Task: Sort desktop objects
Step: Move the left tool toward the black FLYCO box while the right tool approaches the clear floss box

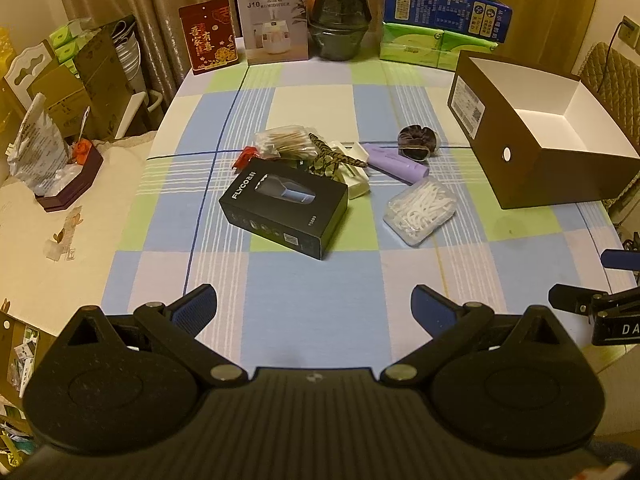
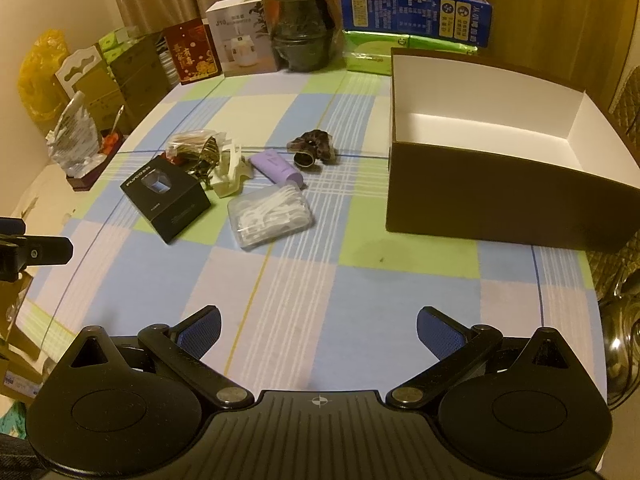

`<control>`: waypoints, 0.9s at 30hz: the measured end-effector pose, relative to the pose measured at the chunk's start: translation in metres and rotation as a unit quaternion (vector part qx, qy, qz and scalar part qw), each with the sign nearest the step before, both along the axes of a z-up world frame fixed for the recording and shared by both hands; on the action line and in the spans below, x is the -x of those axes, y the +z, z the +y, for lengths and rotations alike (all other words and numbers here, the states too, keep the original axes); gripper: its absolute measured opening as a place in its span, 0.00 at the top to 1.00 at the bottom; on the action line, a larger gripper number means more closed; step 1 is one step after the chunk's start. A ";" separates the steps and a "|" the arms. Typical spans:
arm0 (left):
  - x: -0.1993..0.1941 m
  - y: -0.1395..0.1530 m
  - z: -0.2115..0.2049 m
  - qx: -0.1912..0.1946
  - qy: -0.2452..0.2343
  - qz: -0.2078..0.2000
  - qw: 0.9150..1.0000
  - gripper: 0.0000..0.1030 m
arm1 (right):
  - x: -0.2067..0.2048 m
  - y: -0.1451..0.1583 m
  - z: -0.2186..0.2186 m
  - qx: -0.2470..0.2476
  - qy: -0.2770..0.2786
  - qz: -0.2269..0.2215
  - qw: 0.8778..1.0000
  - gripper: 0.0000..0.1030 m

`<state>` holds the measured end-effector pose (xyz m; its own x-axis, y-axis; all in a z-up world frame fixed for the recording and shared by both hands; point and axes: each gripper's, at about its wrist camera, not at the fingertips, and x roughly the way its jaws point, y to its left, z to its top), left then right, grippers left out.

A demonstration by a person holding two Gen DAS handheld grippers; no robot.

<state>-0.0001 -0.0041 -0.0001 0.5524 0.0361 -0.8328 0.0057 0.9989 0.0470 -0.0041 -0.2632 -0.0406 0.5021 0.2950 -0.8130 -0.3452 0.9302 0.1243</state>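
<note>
Empty brown box ahead-right of both wide-open grippers, clutter on checked tablecloth ahead.

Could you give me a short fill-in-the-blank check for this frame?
1. The big brown box is ____ inside.
2. The purple tube lies between the white clip and the ____ scrunchie.
3. Both the left gripper and the right gripper are ____, holding nothing.

Missing words: empty; dark; open
</note>
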 end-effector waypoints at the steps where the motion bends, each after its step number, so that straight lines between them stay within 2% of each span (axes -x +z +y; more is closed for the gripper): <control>1: 0.000 0.000 0.000 0.000 0.000 0.000 1.000 0.01 | 0.000 0.000 0.001 0.000 0.001 0.000 1.000 0.02; 27: -0.007 -0.002 0.004 0.004 0.012 0.002 1.000 0.01 | -0.012 -0.001 0.008 0.002 0.018 -0.002 1.000 0.02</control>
